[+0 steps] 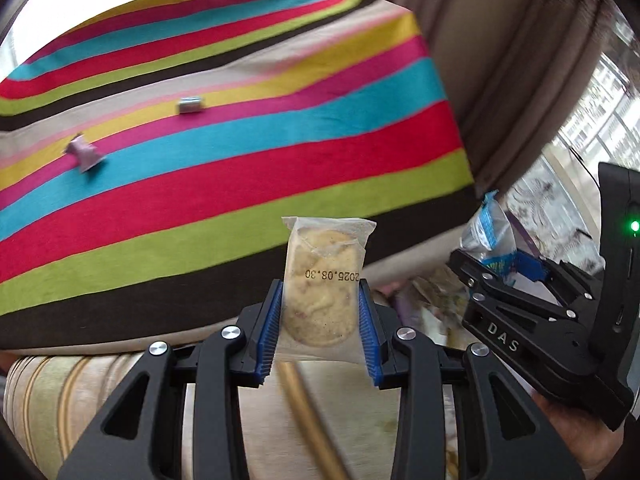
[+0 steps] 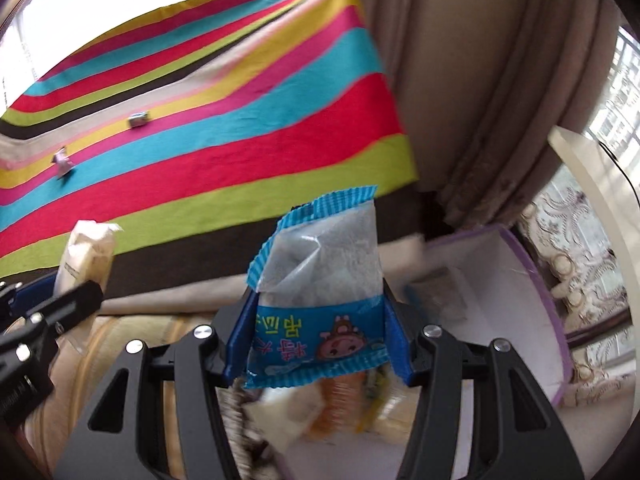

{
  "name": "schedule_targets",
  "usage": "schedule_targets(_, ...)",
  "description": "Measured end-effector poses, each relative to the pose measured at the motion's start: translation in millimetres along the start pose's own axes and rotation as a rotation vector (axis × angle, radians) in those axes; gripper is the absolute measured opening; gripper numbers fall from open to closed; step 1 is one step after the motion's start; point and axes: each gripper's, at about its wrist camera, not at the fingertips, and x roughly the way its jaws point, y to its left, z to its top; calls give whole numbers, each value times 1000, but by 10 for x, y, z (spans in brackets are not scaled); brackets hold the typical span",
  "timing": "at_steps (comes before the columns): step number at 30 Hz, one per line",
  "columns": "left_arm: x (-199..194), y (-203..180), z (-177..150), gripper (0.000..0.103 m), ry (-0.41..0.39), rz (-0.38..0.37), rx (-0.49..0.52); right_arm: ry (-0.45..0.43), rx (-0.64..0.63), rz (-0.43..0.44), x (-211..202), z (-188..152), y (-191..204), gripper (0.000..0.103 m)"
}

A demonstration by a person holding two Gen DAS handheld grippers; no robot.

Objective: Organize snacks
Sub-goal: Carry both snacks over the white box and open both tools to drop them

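Item: biscuit packet point(image 1: 320, 280), clear wrap, date stamp showing; pinched upright between the left gripper's point(image 1: 321, 322) blue fingers point(image 1: 269, 322), held off the striped cloth point(image 1: 240, 160).
Item: blue snack packet point(image 2: 320, 308), pinched likewise by the right gripper point(image 2: 318, 340), above a white bin with purple rim point(image 2: 532, 264) holding other snacks.
Remaining on cloth: pink sweet point(image 1: 85, 155), silver sweet point(image 1: 190, 105), well apart.
Handling, as judged: lower each packet well inside the bin before spreading fingers; light squeeze, biscuit looked brittle.
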Motion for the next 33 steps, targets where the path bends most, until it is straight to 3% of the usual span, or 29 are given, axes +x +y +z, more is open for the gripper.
schedule_targets(6,169,-401,-36,34,57,-83,62,4,53,-47,-34,-98,-344,56)
schedule_targets(25,416,-839,-82,34,127,-176,149,53,156,-117,28,-432,-855,58)
schedule_targets(28,412,-865,-89,39,132,-172,161,58,184,-142,34,-465,-915,68)
schedule_targets(30,401,-848,-97,49,137,-165,159,56,199,-149,28,-463,-945,75)
schedule_targets(33,343,-794,-109,60,121,-154,148,44,216,-159,5,-421,-944,78)
